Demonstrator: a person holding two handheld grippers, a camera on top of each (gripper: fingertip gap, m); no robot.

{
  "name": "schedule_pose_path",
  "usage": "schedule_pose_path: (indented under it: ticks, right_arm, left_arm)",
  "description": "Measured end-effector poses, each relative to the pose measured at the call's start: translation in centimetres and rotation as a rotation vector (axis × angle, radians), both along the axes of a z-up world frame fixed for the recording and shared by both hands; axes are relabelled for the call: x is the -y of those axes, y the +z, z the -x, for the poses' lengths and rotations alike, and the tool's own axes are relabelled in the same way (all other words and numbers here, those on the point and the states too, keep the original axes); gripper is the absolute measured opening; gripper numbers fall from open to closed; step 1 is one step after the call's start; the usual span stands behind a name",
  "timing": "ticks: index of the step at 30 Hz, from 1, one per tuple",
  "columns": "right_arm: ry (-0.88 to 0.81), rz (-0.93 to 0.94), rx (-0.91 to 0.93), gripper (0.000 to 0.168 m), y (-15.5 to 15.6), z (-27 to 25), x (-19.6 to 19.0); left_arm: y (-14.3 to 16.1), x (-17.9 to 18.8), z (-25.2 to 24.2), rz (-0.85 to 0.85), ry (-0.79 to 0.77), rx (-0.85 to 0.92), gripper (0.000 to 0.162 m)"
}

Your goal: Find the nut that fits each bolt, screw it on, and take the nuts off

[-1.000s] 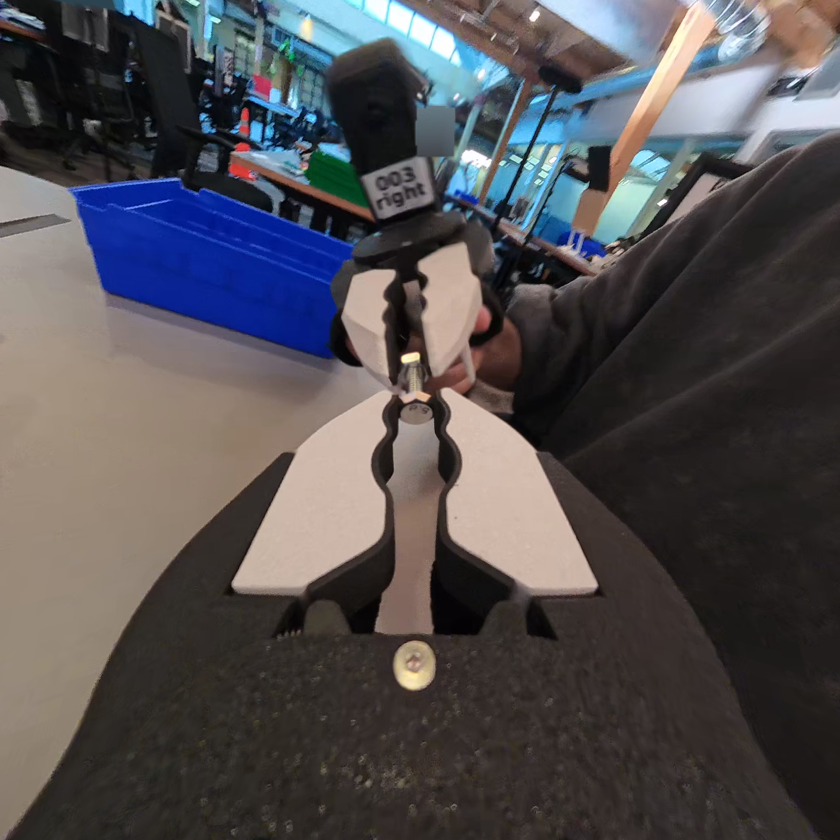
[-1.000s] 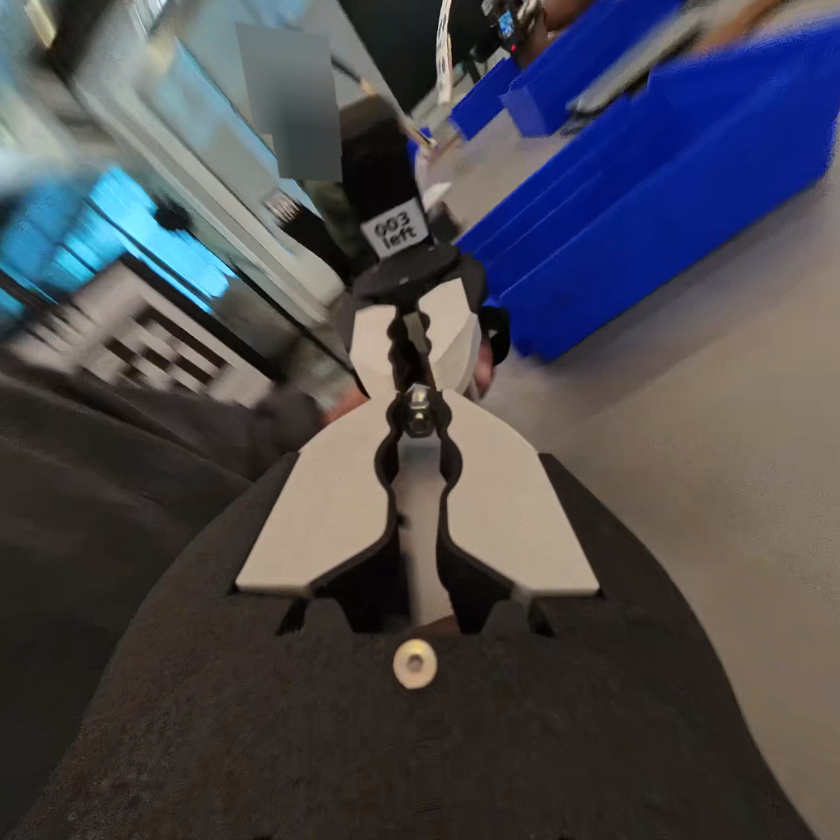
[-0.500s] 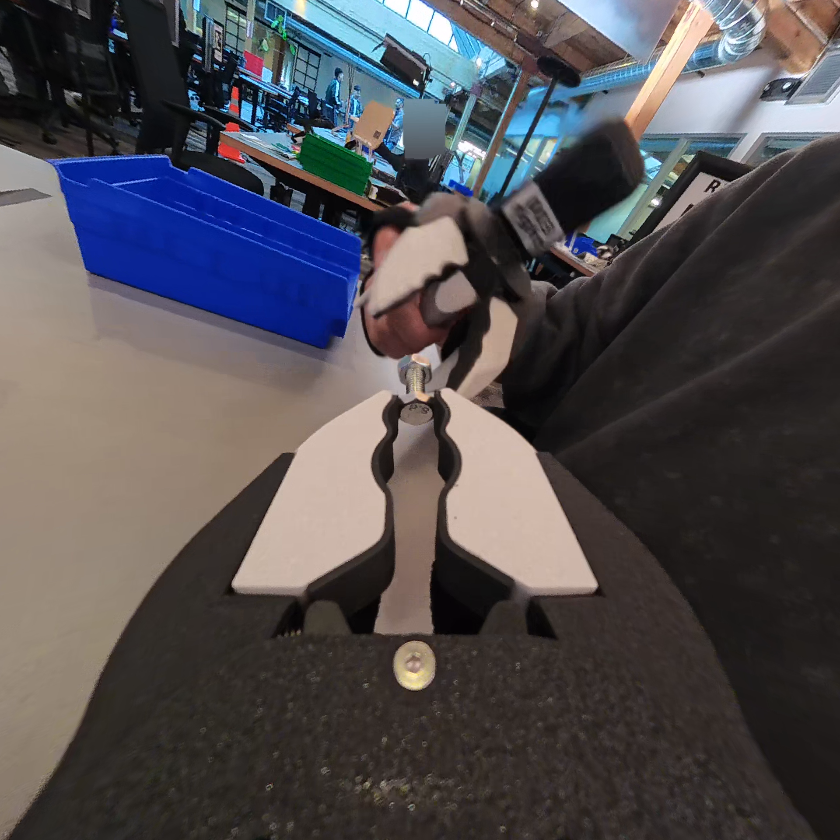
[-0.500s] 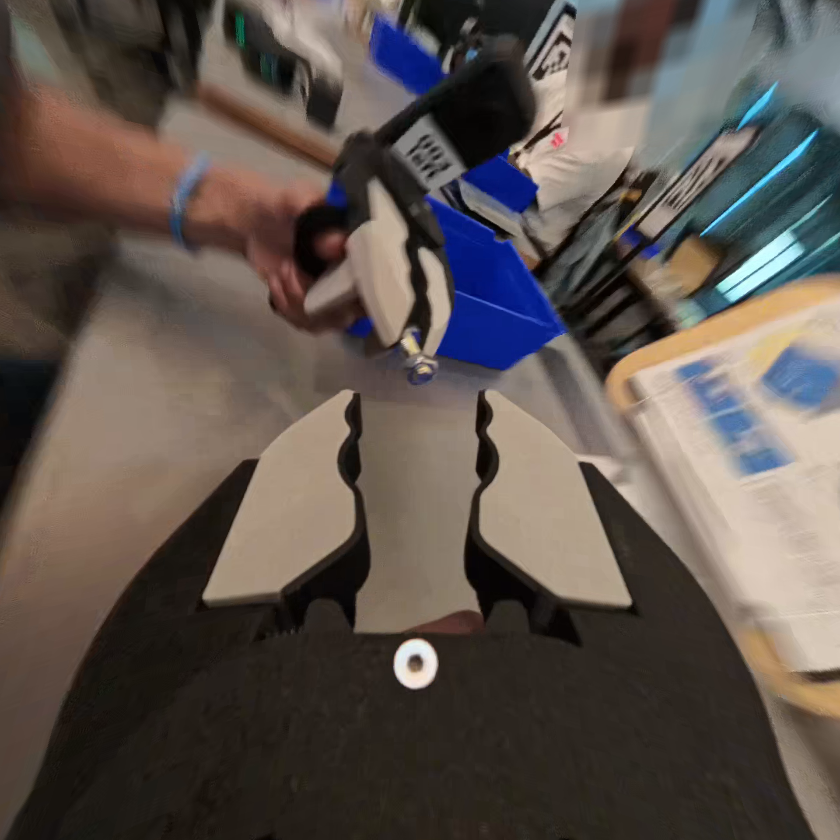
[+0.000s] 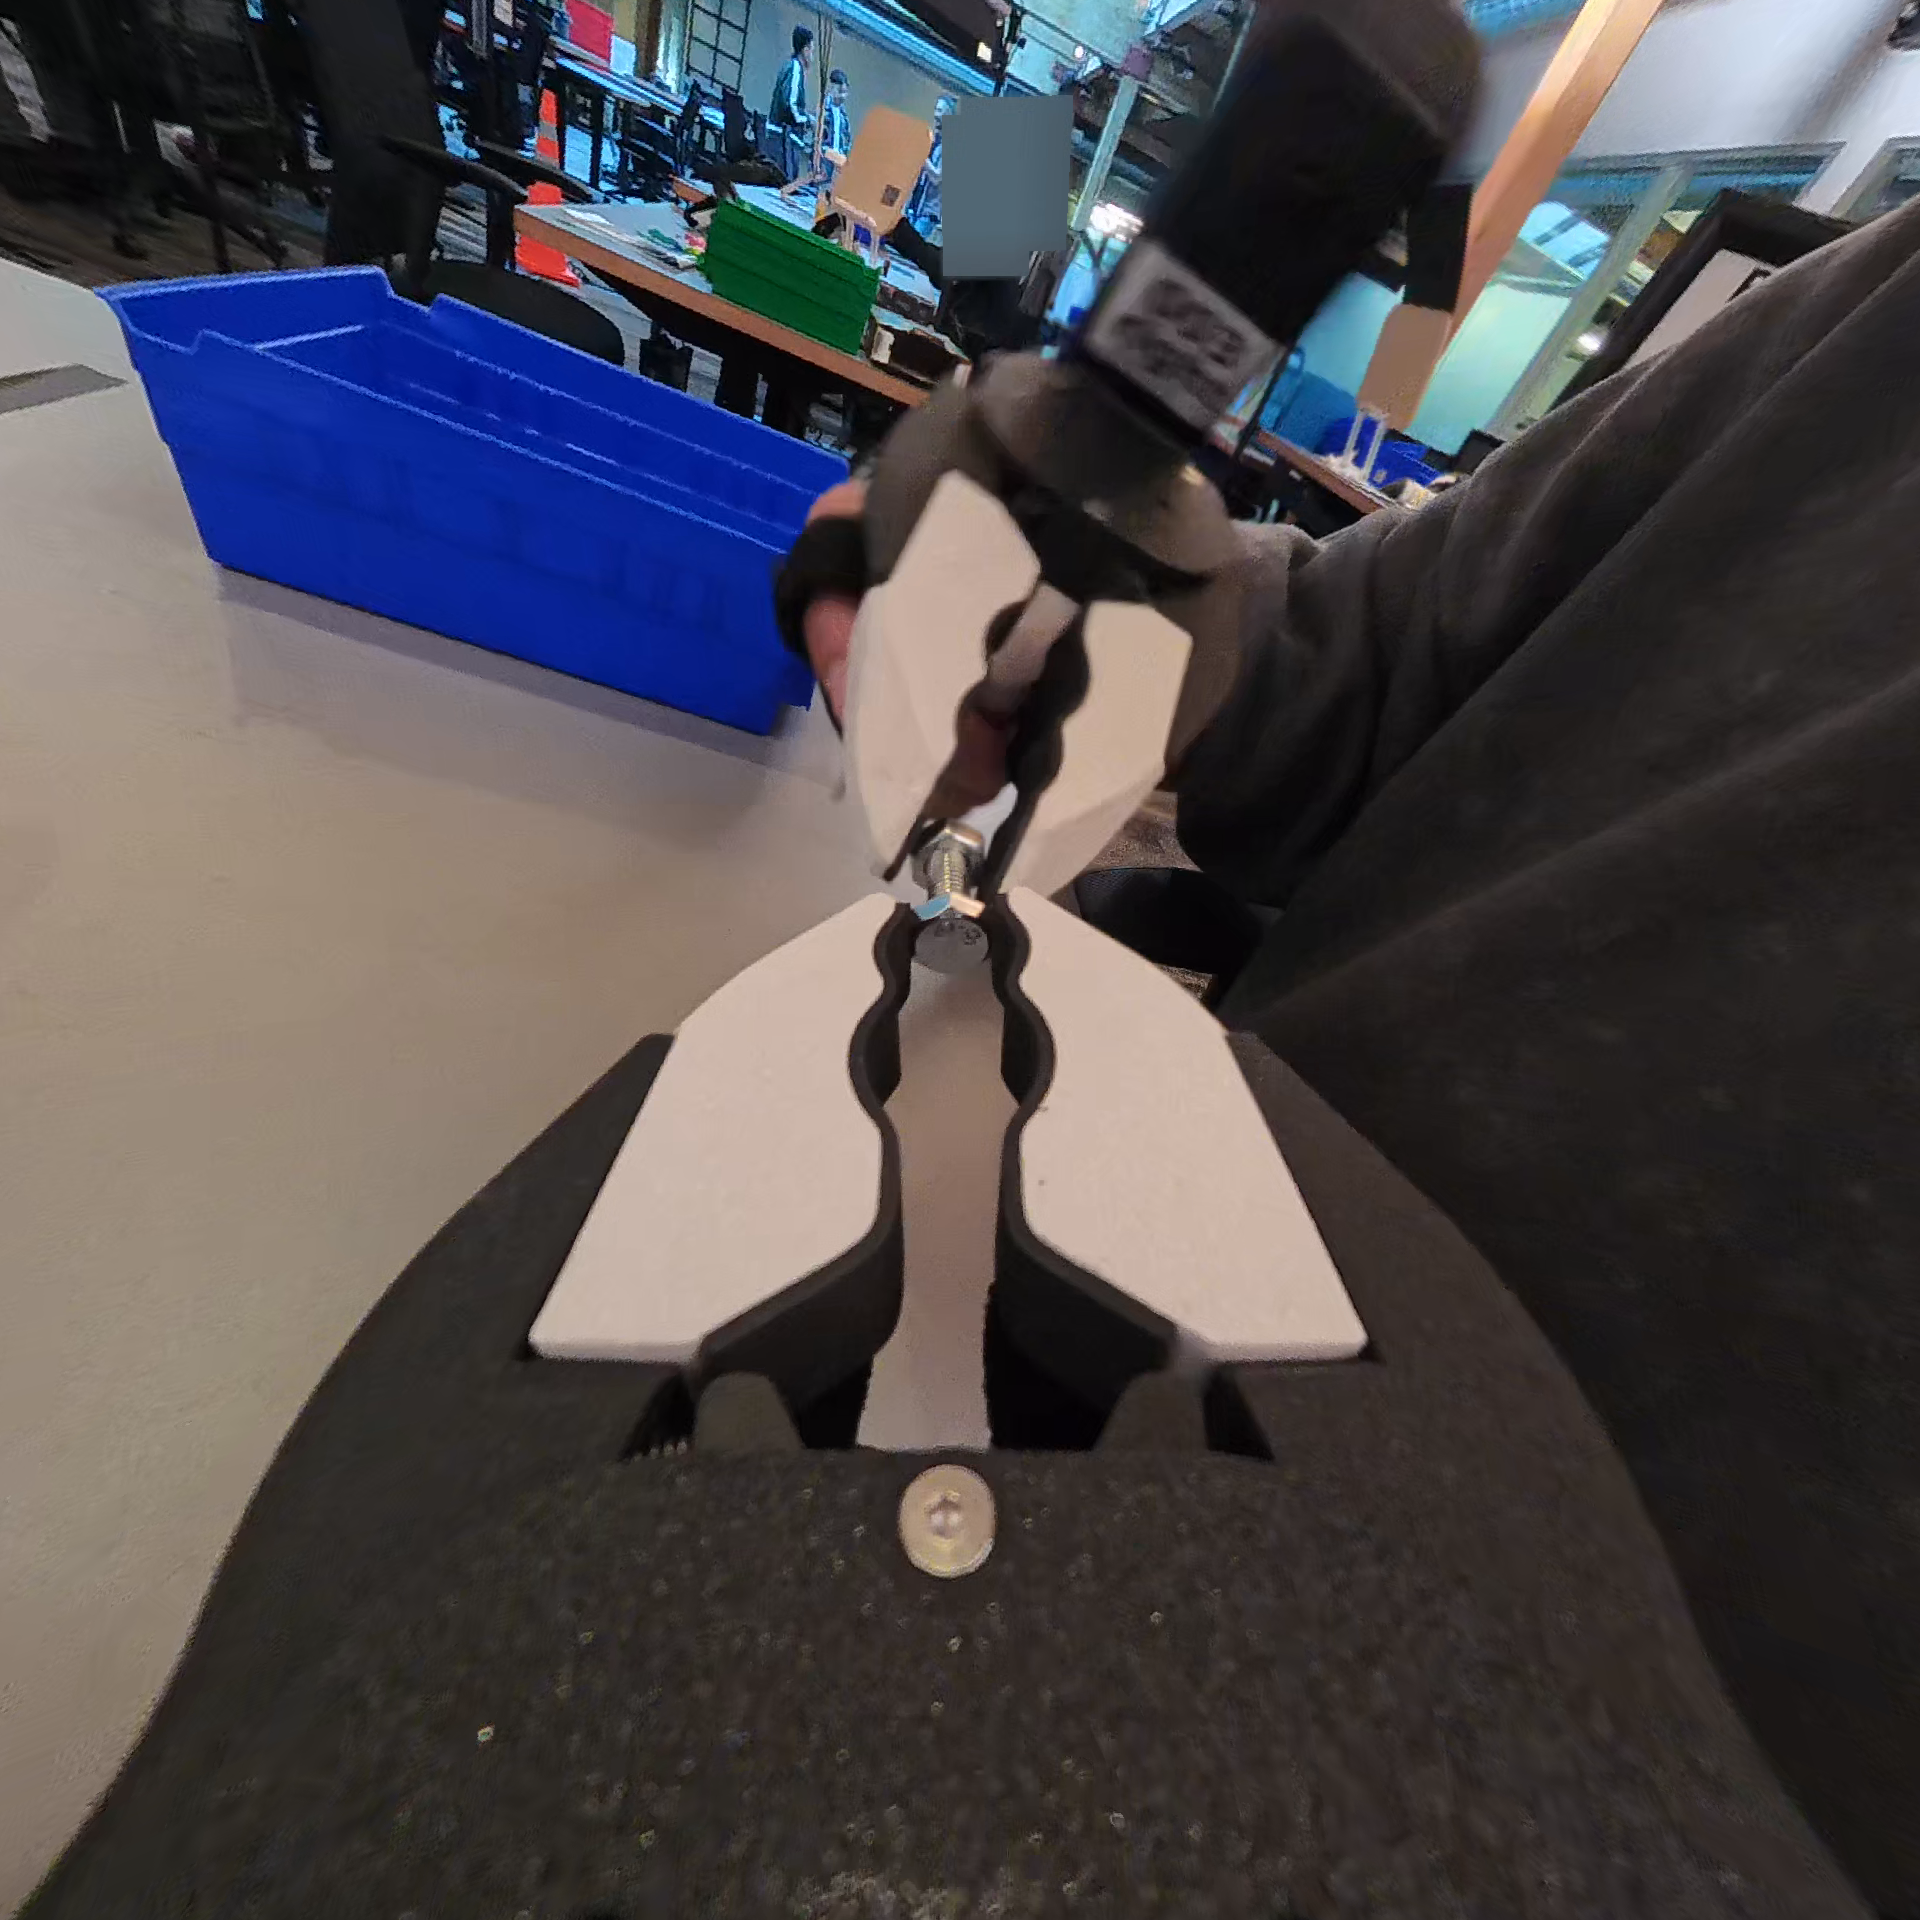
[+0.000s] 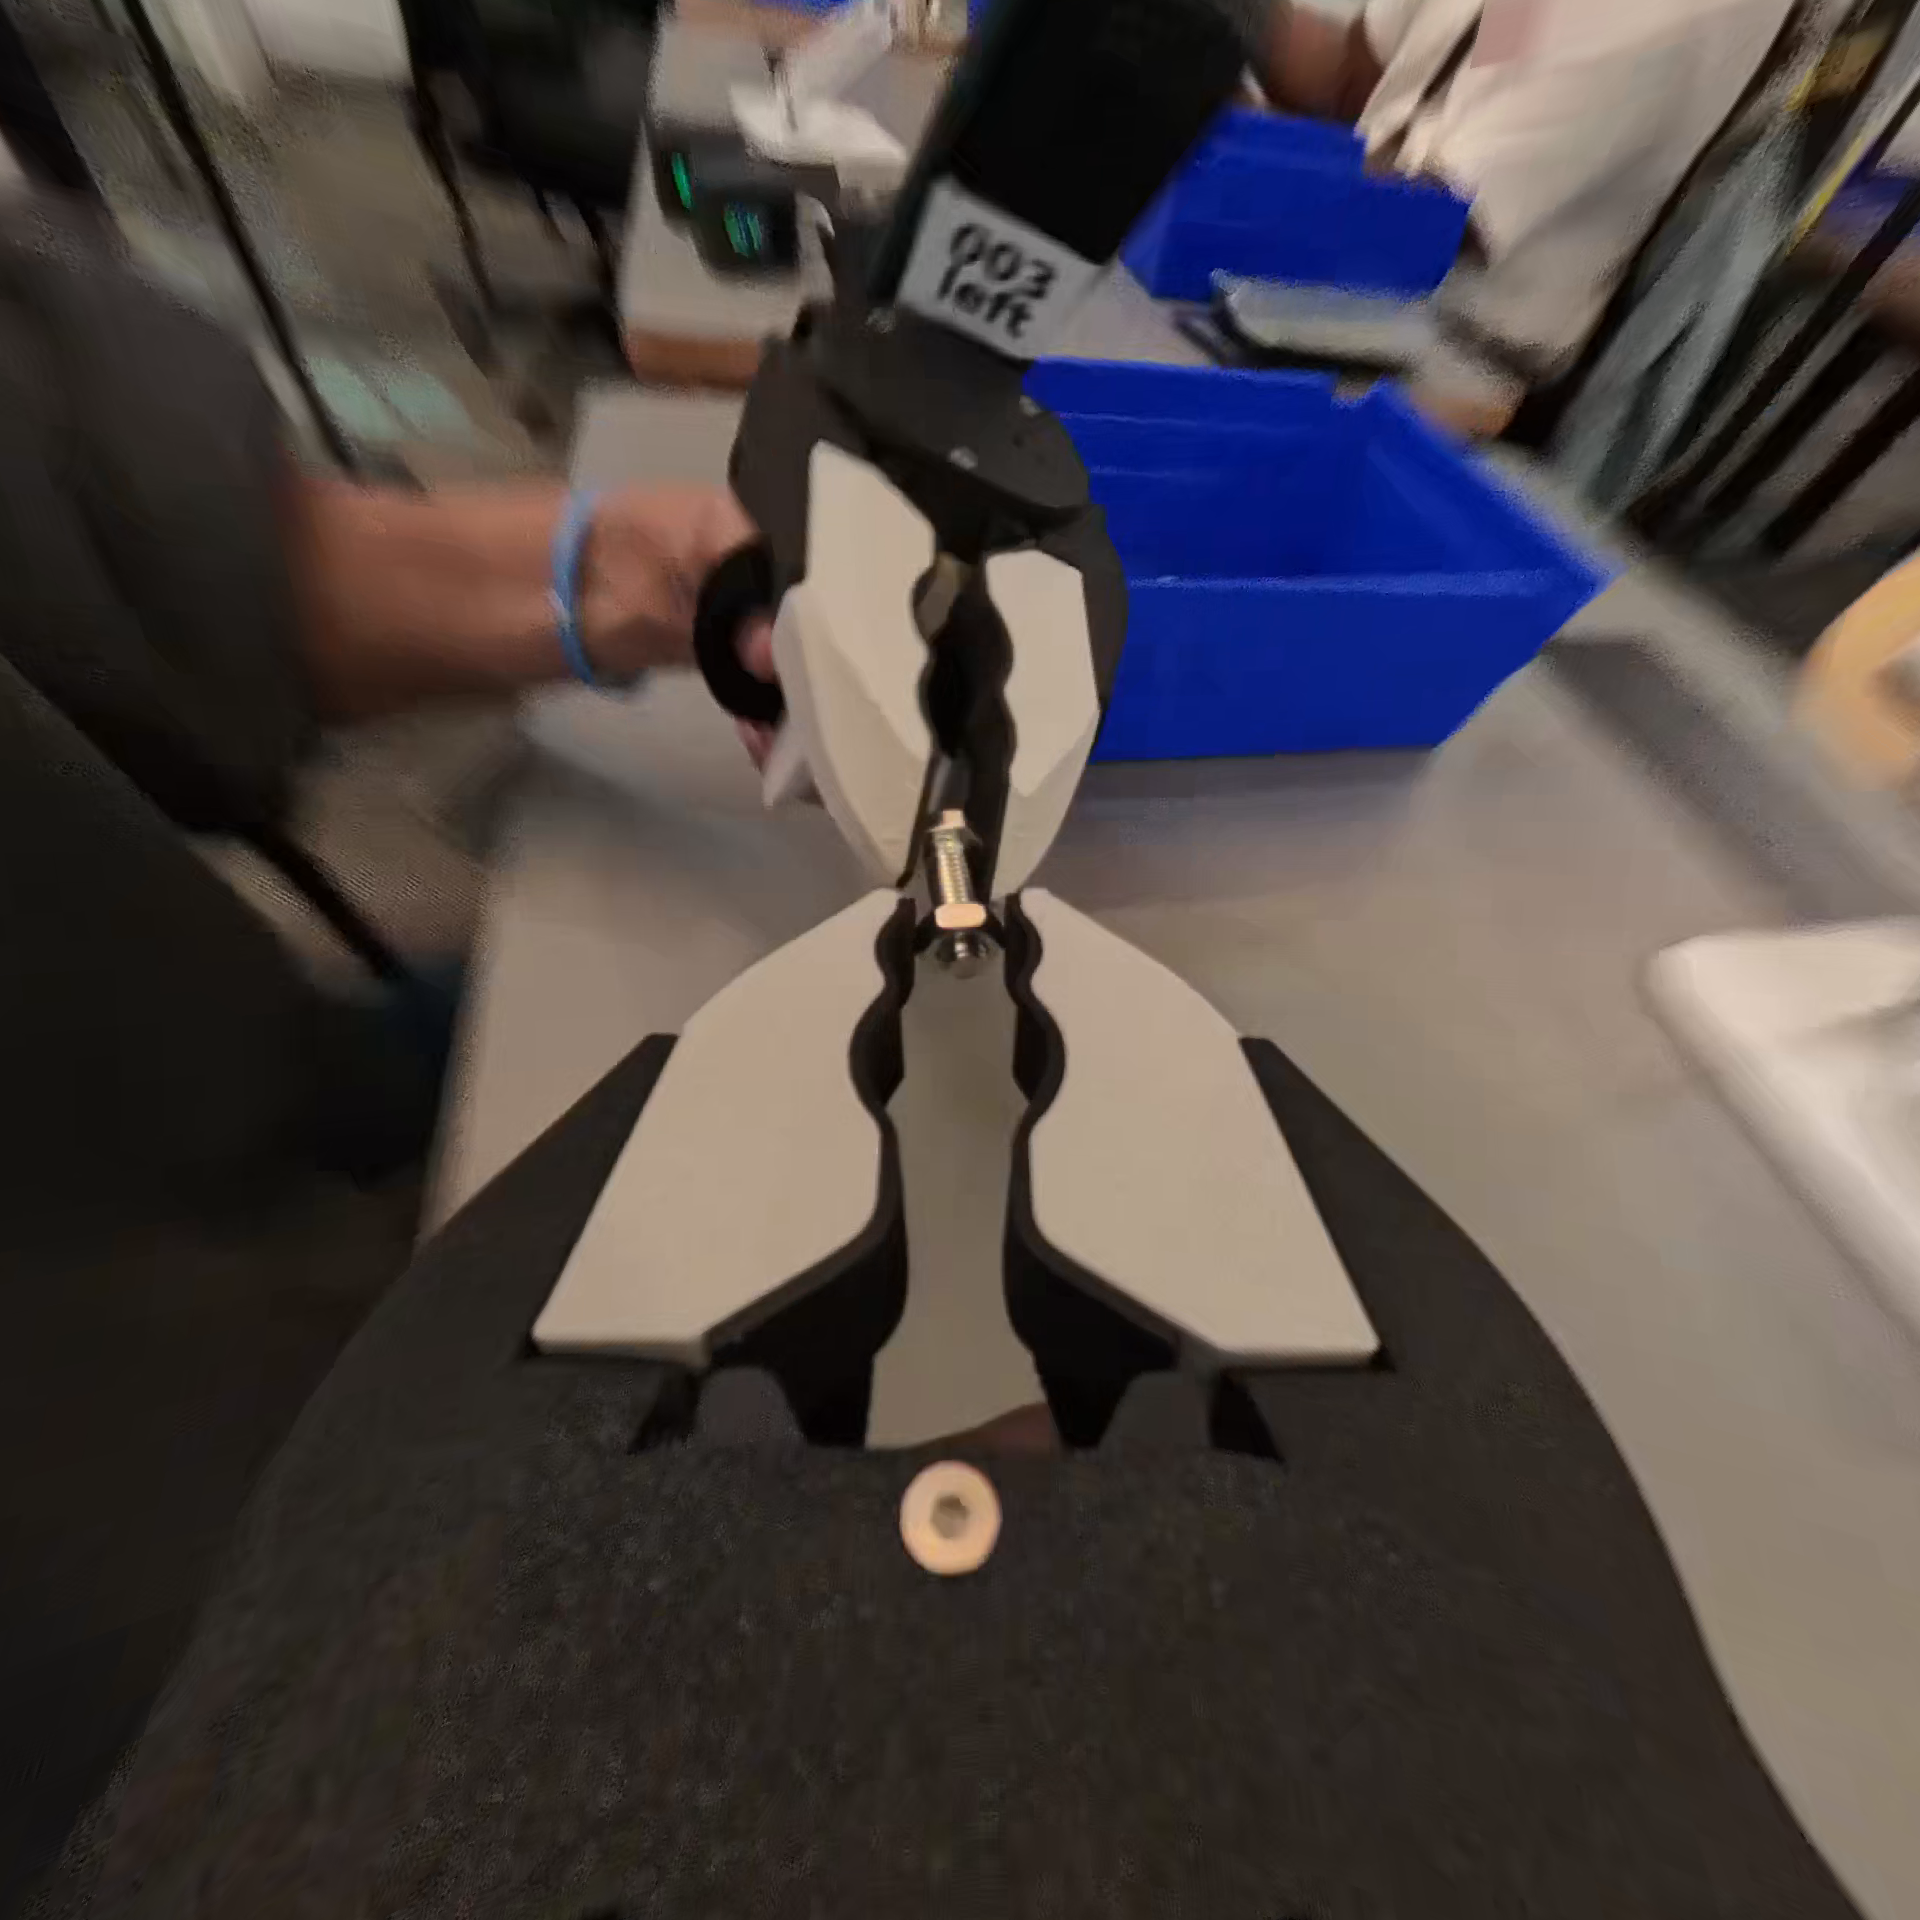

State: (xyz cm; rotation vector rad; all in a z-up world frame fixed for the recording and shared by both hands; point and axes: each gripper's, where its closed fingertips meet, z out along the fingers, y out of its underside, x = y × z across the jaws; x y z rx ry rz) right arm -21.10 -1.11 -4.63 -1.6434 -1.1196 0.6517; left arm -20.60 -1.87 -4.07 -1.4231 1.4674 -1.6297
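Turning the nut (image 6: 957, 916) goes best coaxially: left gripper (image 5: 948, 940) clamps the bolt (image 5: 950, 943) head, right gripper (image 6: 958, 935) pinches the nut.

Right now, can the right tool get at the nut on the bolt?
Probably yes: the right tool sits around the nut, nothing between, while the left tool holds the bolt head.

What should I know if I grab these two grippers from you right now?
Left gripper: shut on the bolt head, held above the table.
Right gripper: shut on the nut, facing the left one.
Done: the nut is threaded on, and the bolt's tip pokes through it.
Left: probably keep turning the nut, then take it off. No other bolts in view.
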Motion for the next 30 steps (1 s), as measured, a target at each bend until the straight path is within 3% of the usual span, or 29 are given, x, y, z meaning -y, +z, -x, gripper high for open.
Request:
schedule_pose_path:
  ticks: [6, 8, 10, 13, 17, 20, 24, 26, 27, 30]
  right_arm:
    - [0.048, 1.035, -0.720, 0.023, 1.2, -0.1, 0.1]
    - [0.101, 1.214, -0.851, 0.029, 1.2, 0.0, 0.4]
    - [0.128, 1.112, -0.826, 0.036, 1.3, 0.1, 0.8]
    - [0.109, 0.738, -0.694, 0.046, 2.0, -0.3, 1.0]
    - [-0.130, -0.138, -0.043, 0.048, 0.3, -2.2, -0.7]
    - [-0.174, -0.672, 0.324, 0.041, 1.3, -2.2, -0.5]
    - [-0.127, -0.839, 0.444, 0.038, 1.6, -0.7, 0.1]
    - [-0.116, -0.864, 0.463, 0.024, 1.7, -0.5, -0.1]
    - [-0.096, -0.851, 0.466, 0.015, 1.5, -0.4, -0.1]
    - [-0.081, -0.726, 0.408, 0.014, 1.4, -0.3, -0.3]
  left_arm:
    - [0.6, -0.2, -0.3, -0.057, 0.046, 0.016, 0.014]
    - [0.8, -0.1, -0.2, -0.060, 0.040, 0.022, 0.014]
    - [0.8, -0.1, -0.2, -0.046, 0.036, 0.019, 0.014]
    - [1.0, -0.4, 0.0, 0.001, 0.031, 0.033, 0.014]
    - [1.7, -0.4, 0.4, 0.080, -0.004, 0.074, 0.014]
    - [1.6, -0.4, 0.4, 0.095, -0.013, 0.078, 0.014]
    - [1.6, 0.0, 0.3, 0.095, -0.029, 0.073, 0.014]
    - [1.5, 0.2, 0.3, 0.091, -0.037, 0.066, 0.014]
    - [1.6, 0.2, 0.3, 0.089, -0.034, 0.069, 0.014]
    - [1.4, 0.1, 0.3, 0.078, -0.023, 0.061, 0.014]
